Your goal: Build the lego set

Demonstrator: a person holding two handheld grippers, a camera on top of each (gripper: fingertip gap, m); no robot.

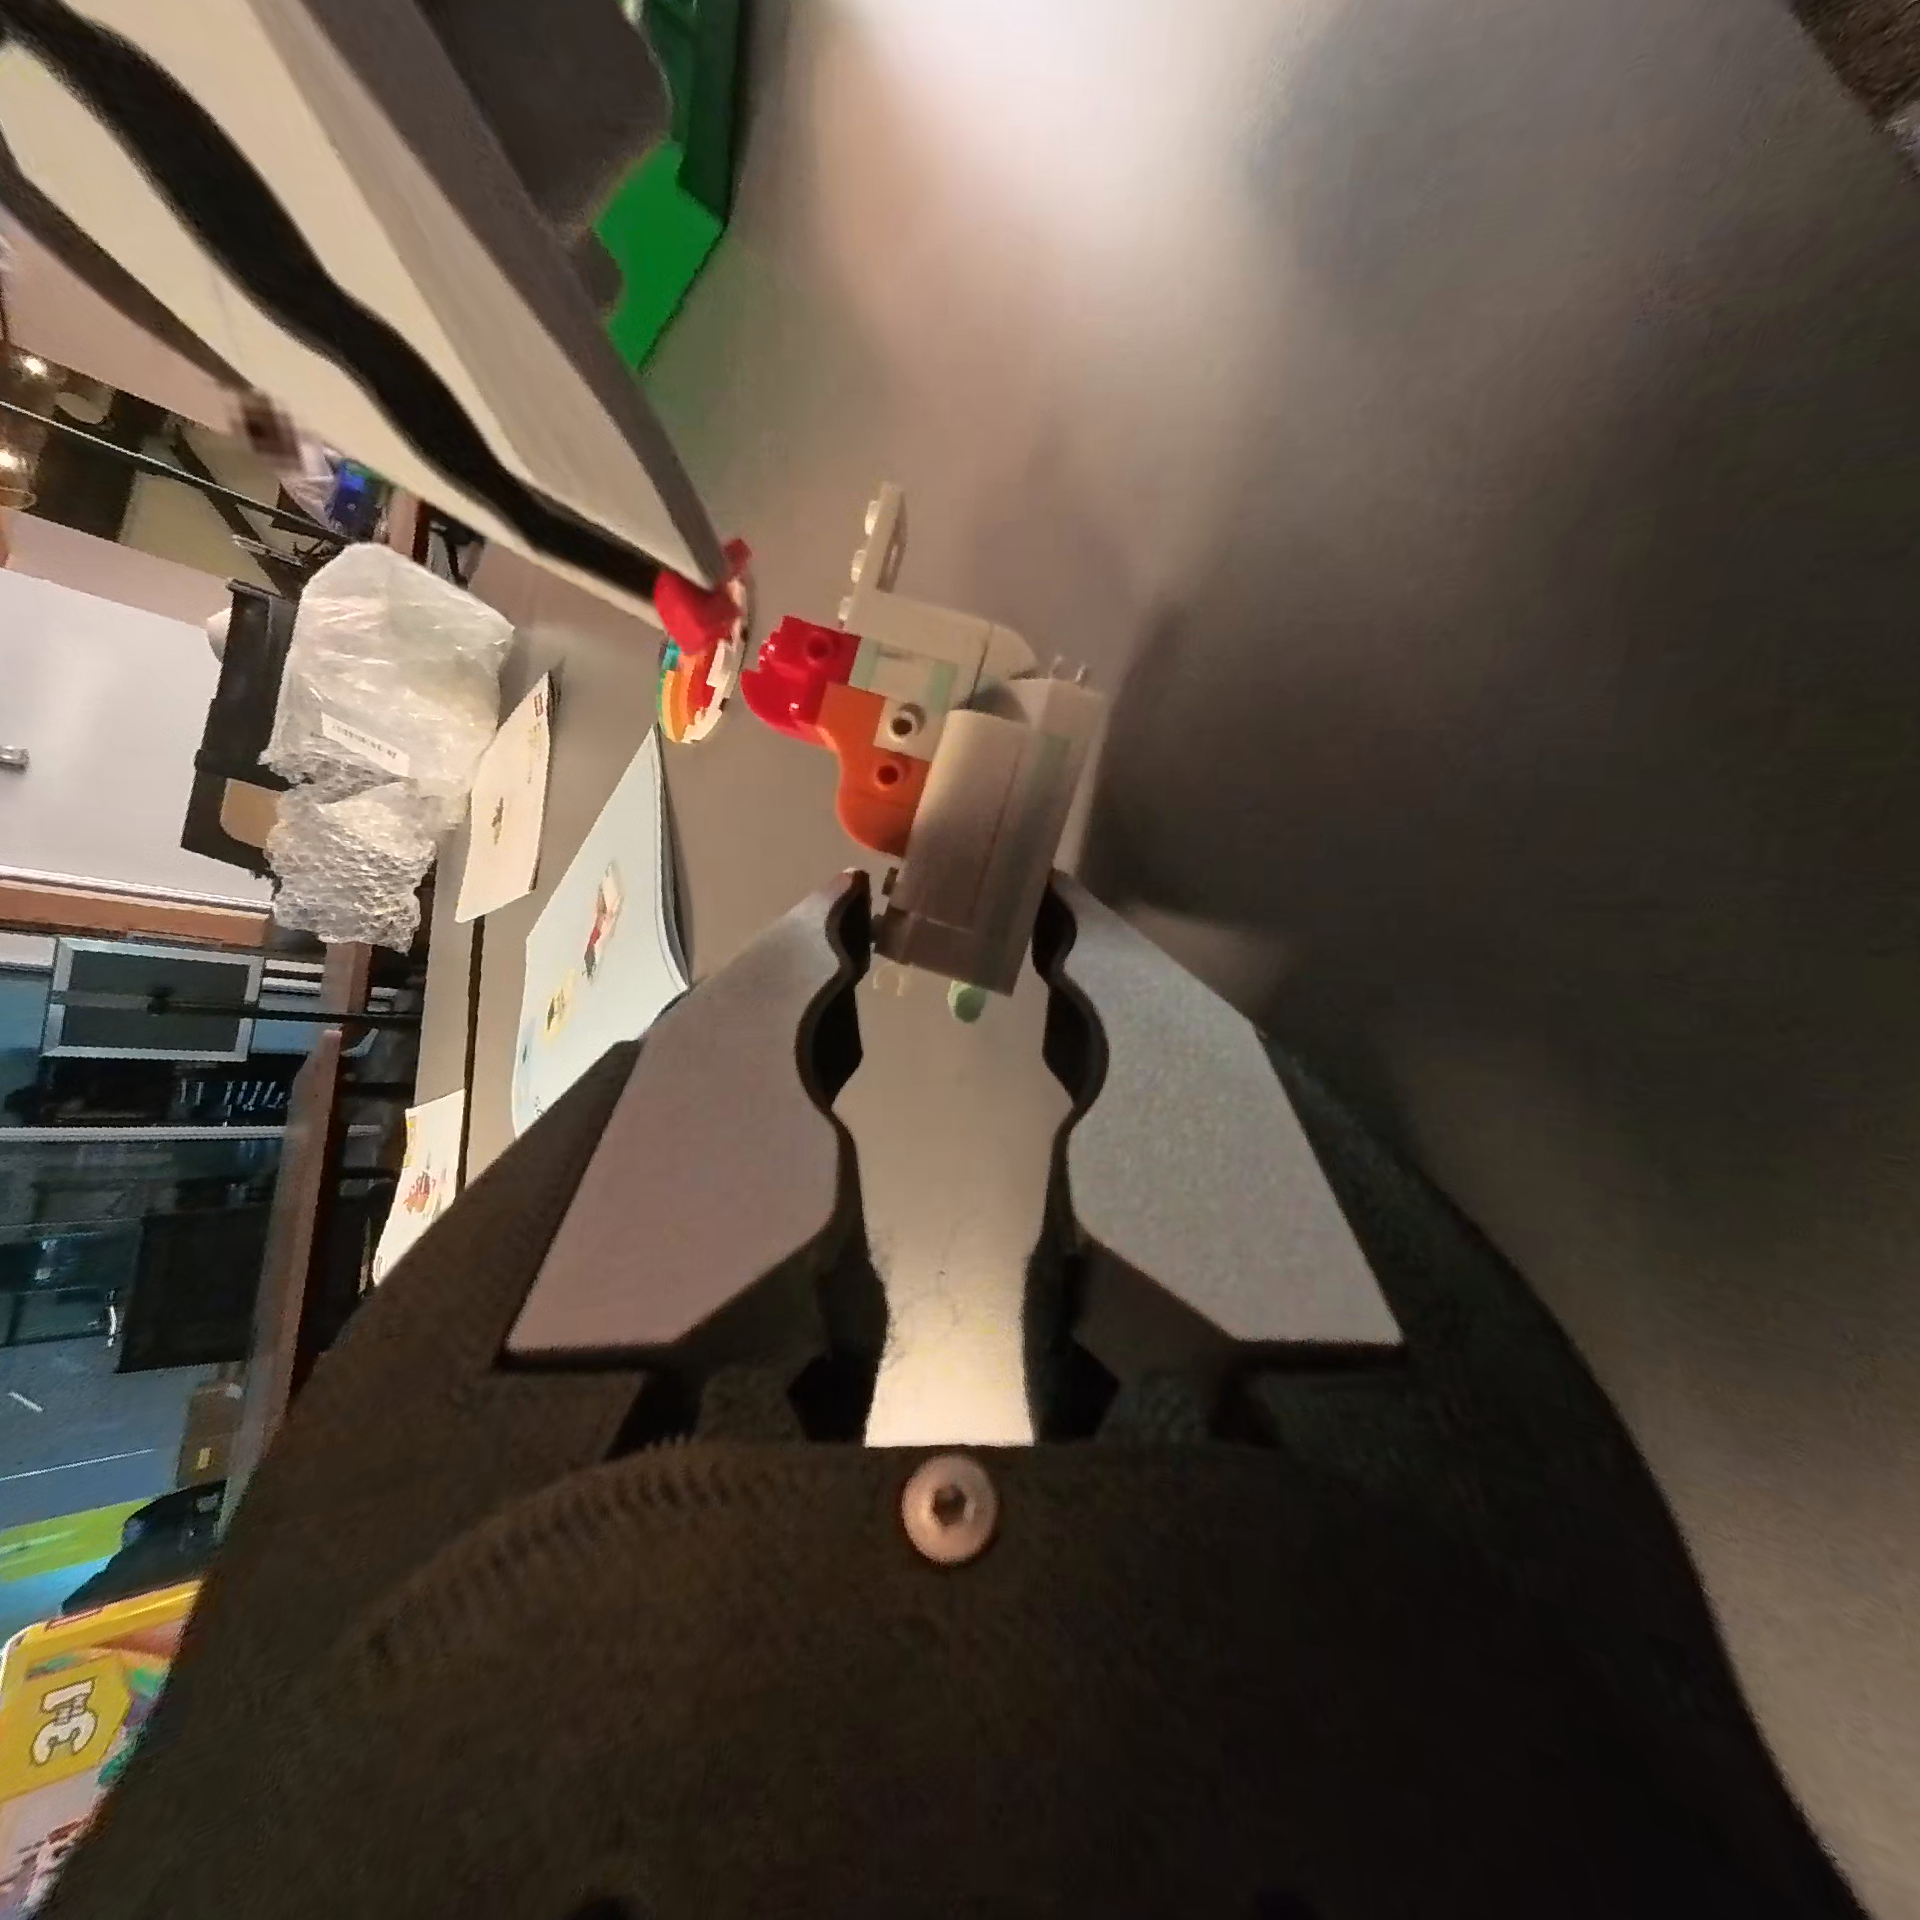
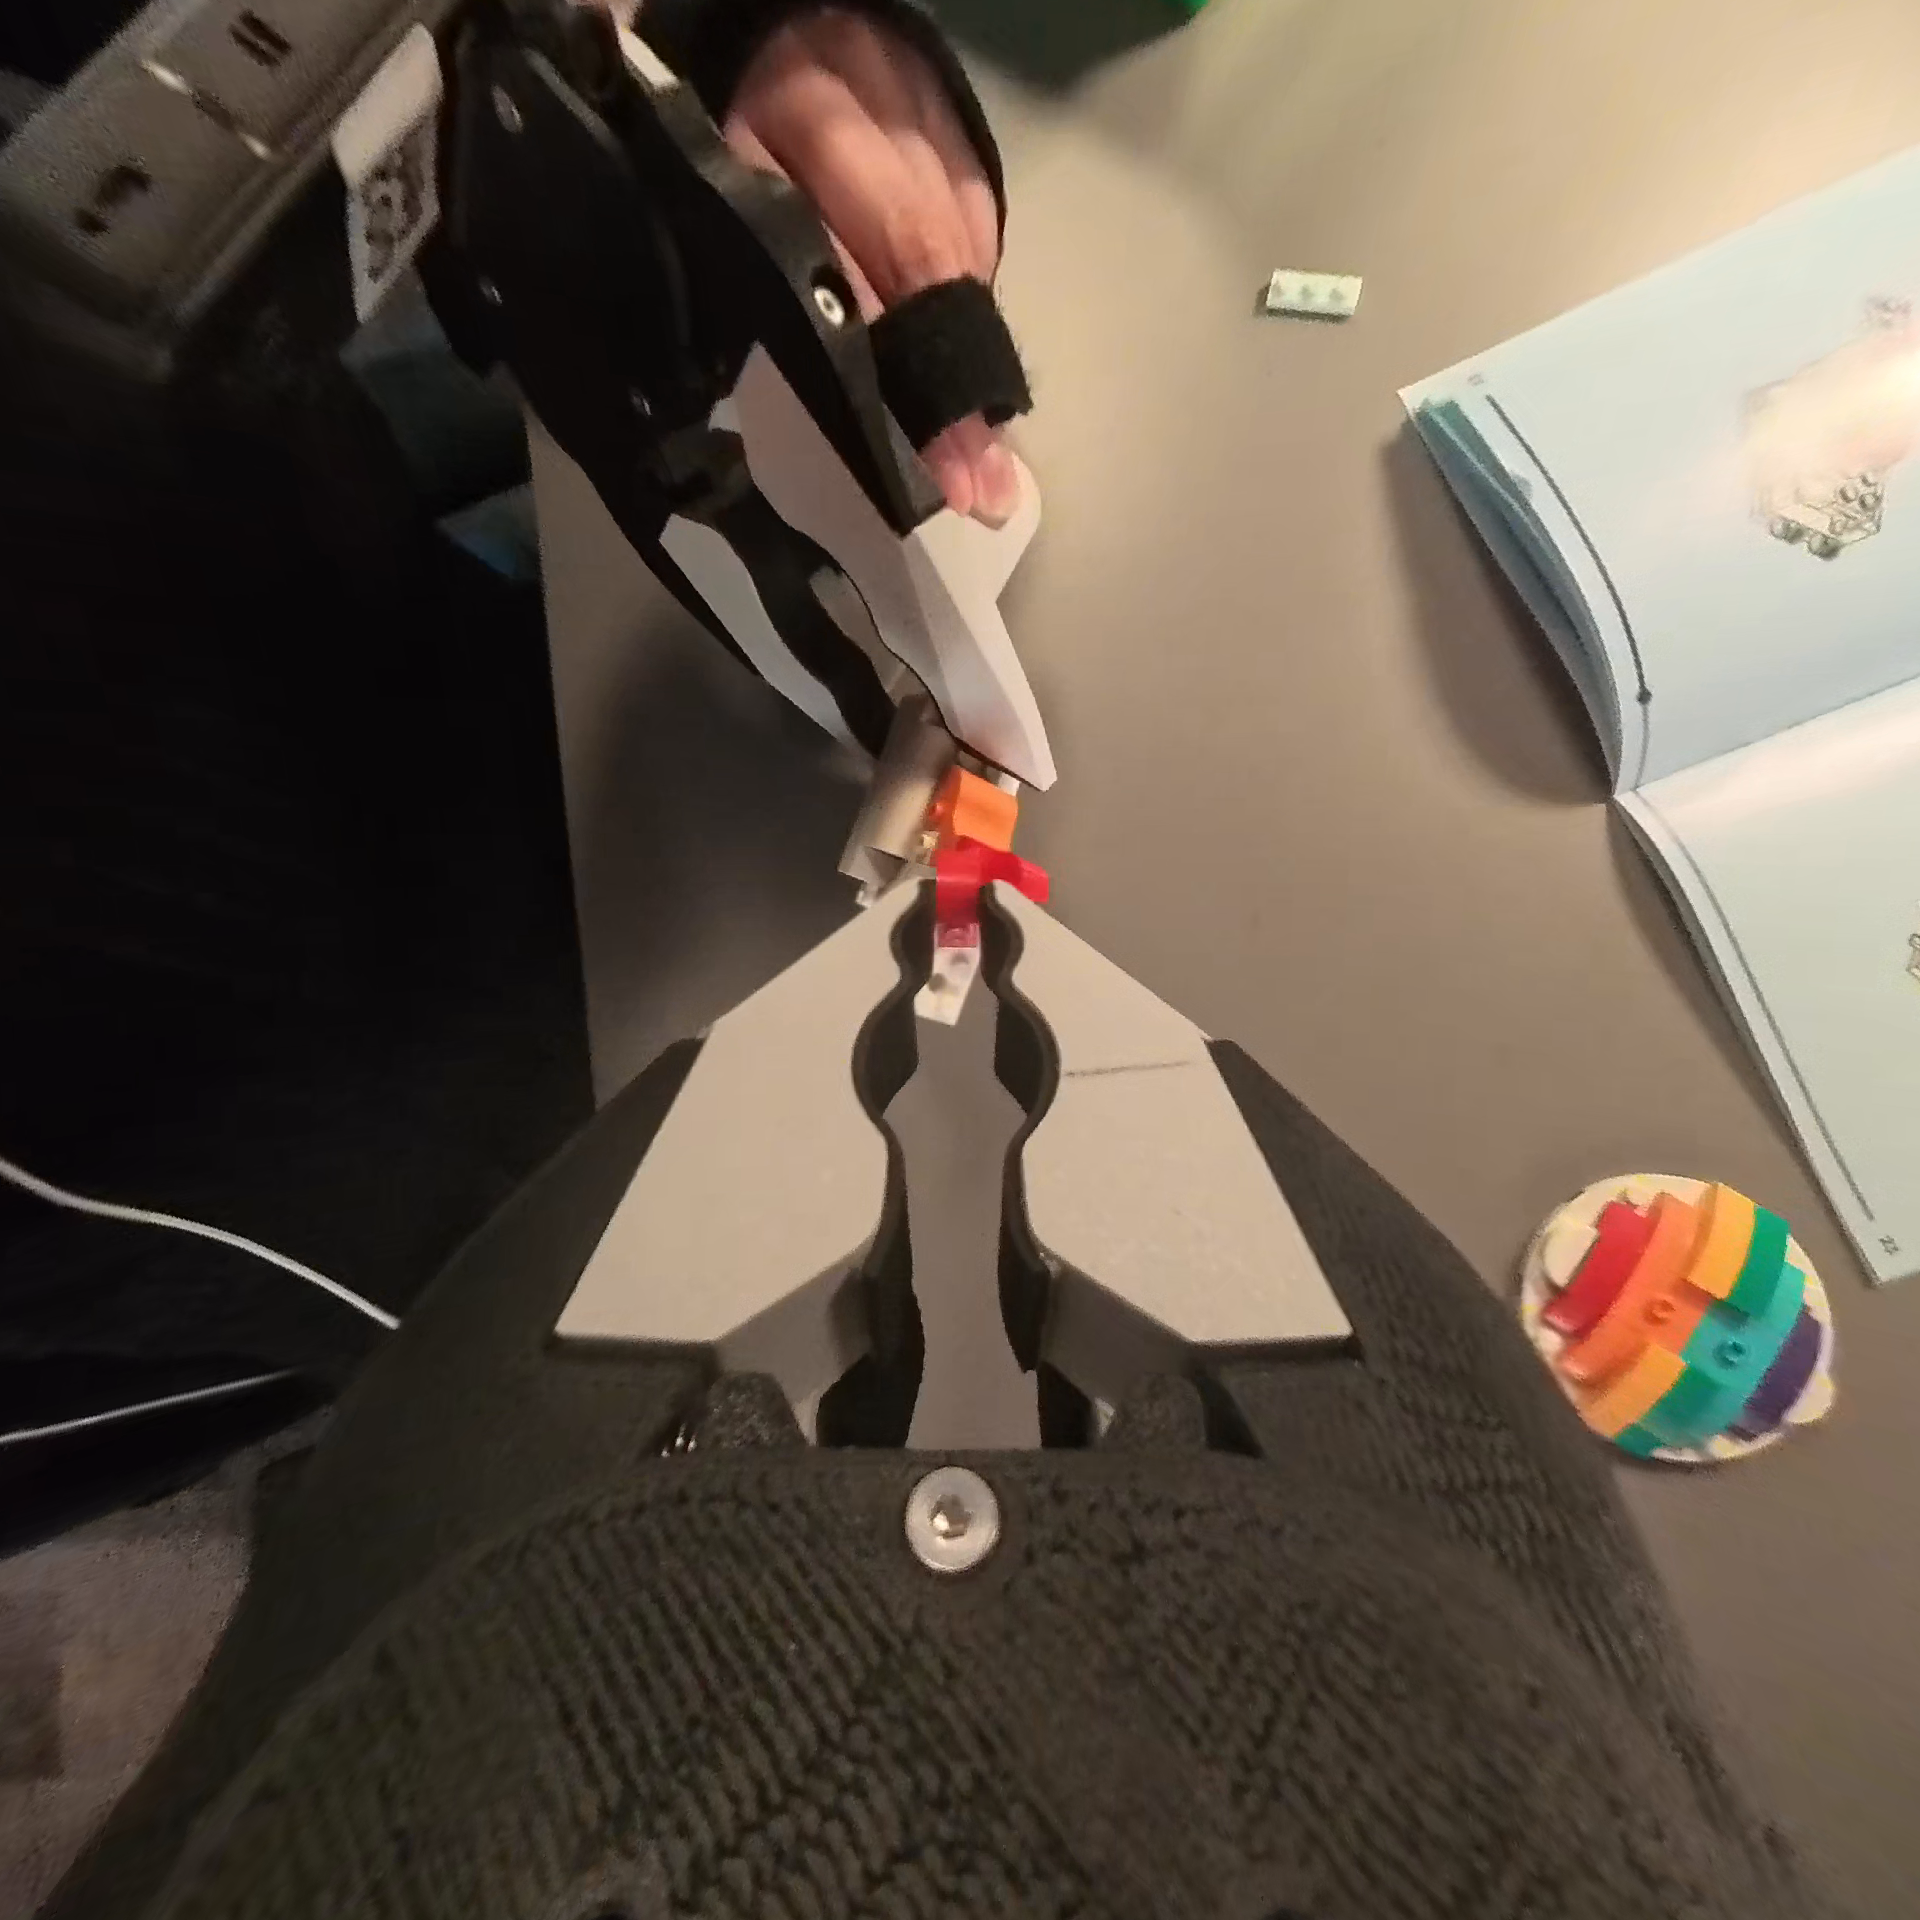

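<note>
Left gripper (image 1: pixel 951 914) clamped narrow on the grey end of the lego model (image 1: pixel 935 758), held above the tabletop (image 1: pixel 1455 520). Right gripper (image 2: pixel 961 914) pinched nearly closed on a small red piece (image 2: pixel 971 878), touching the model's red-orange end. Seen only from the right wrist: rainbow disc (image 2: pixel 1673 1320), open booklet (image 2: pixel 1714 623), loose pale plate (image 2: pixel 1311 294), hand (image 2: pixel 894 177).

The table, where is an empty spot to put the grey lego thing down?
Bare table lies between the left tongs and the open booklet, below the small pale green plate. More room sits between the right tongs and the rainbow disc. It is crowded where both tongs meet at the grey lego model.
</note>
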